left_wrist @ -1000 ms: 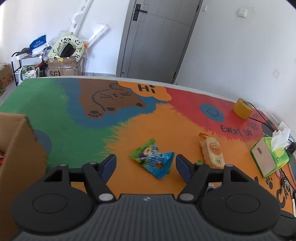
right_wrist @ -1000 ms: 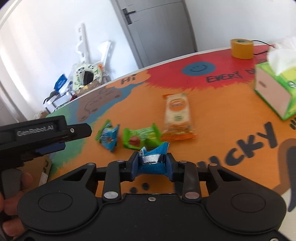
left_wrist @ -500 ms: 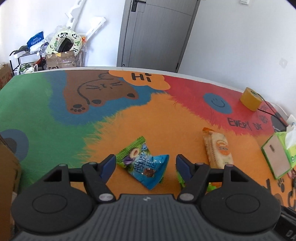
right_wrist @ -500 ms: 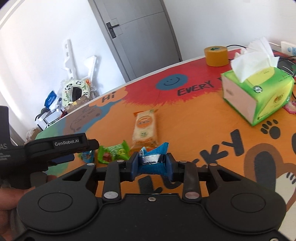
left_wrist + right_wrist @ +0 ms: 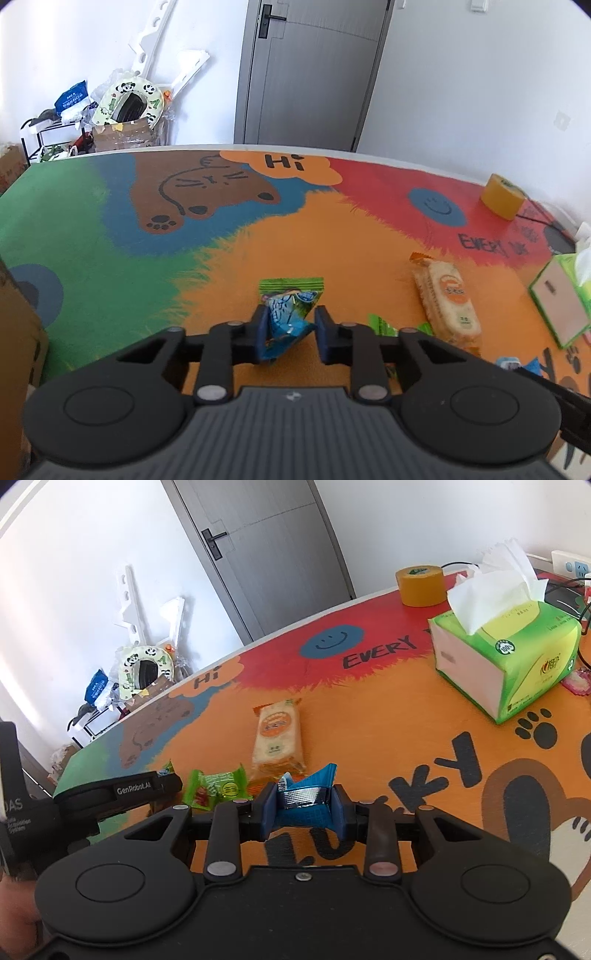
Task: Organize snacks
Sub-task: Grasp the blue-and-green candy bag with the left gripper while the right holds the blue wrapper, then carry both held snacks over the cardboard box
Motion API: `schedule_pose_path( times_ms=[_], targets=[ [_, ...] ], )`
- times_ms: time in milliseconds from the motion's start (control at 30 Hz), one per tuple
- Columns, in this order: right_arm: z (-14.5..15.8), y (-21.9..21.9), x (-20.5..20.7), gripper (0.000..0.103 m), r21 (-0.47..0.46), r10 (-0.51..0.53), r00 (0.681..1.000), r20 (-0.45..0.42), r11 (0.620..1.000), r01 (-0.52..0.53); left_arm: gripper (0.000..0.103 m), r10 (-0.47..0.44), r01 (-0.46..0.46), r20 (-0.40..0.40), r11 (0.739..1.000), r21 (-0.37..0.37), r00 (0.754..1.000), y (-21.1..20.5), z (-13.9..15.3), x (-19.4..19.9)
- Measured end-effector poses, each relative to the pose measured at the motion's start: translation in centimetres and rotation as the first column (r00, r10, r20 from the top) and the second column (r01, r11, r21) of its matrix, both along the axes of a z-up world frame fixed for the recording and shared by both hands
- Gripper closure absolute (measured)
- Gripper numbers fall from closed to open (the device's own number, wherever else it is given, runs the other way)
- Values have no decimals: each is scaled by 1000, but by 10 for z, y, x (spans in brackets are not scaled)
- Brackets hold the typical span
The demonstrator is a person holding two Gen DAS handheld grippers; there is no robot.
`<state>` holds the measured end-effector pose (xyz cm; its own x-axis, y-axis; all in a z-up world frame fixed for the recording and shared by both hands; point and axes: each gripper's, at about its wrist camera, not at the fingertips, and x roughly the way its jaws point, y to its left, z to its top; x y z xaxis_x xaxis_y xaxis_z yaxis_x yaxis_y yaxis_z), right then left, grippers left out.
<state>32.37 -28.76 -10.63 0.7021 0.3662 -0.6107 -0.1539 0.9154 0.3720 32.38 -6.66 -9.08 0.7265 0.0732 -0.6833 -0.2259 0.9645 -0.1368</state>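
Between the left claw (image 5: 289, 334) fingers we now have the blue snack packet (image 5: 286, 320) pinched, jaws drawn in against both its sides; half a second ago they stood wide apart with the packet lying loose on the bench (image 5: 110, 236) between them. Packet looks squeezed upright now, its lower corner hanging below the pads; we can't tell if it still touches the bench. Just behind it, toward the far edge, lies the green-edged wrapper (image 5: 291, 285), flat on the orange patch.

Right claw (image 5: 303, 806) is unchanged from the earlier frames: still clamped on a blue foil snack (image 5: 304, 798), its crimped end sticking up past the fingertips. Its view has swung over the last second, though: the tissue box (image 5: 517, 657) now sits large near the bench's right edge, and the yellow tape roll (image 5: 419, 585) is at the far right edge beyond it.

Loose on the bench, roughly mid-way across toward the near edge: the orange cracker pack (image 5: 277, 738), and just left of it the green candy wrapper (image 5: 216, 788), the two touching or nearly so. In the right wrist view the left tool's black arm comes in from the left, beside the green wrapper.

A brown cardboard box (image 5: 16, 325) shows at the bench's left edge in the left wrist view.
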Motion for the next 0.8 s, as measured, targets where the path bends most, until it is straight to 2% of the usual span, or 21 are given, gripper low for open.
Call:
schedule_pose_path(
  times_ms=[300, 800],
  targets=[
    [17, 11, -24, 71, 9, 20, 999, 48, 1000, -21, 83, 4, -1, 59, 999, -54, 998, 10, 19, -38],
    [58, 43, -74, 71, -10, 90, 981, 172, 996, -90, 83, 15, 4, 194, 995, -96, 981, 30, 62, -107]
  ],
)
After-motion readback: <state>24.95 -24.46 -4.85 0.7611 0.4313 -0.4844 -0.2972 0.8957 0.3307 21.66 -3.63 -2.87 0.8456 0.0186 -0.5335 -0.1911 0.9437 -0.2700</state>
